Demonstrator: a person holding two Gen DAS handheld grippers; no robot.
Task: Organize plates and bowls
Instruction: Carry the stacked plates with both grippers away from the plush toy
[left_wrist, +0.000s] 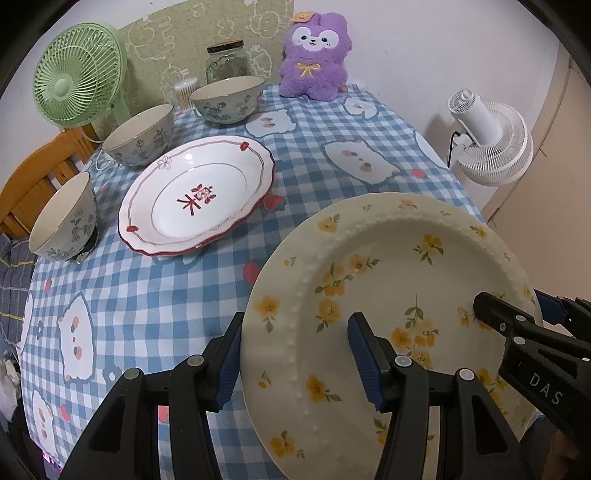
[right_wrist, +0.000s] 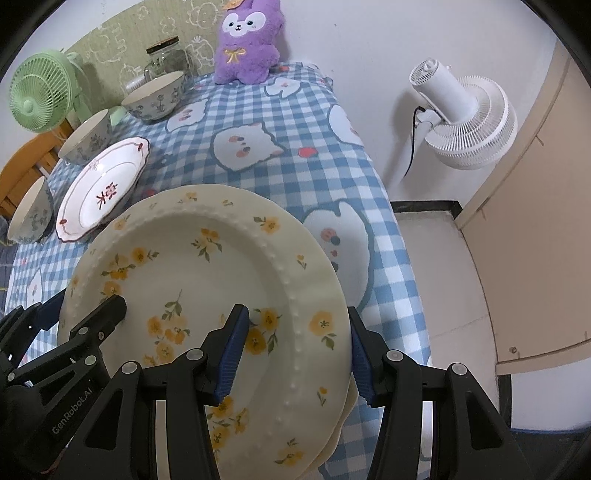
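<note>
Yellow-flower plate (left_wrist: 373, 295) clamped at opposite rims by left gripper (left_wrist: 295, 360) and right gripper (right_wrist: 295, 356), tilted over checked tablecloth (left_wrist: 147, 295), red-trimmed plate (left_wrist: 199, 195) beyond

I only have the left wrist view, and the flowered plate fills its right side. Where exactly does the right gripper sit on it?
Observer: The right gripper straddles the right rim of the flowered plate, with one finger over the well and the other outside the edge.
Operator: Anything under that plate? I can't see beneath it.
Observer: Yes. The scalloped edge of a second plate pokes out below its near right rim.
Operator: How close is the table edge on that side?
Observer: The plate is inside it. A strip of checked tablecloth shows to its right before the floor.
</note>
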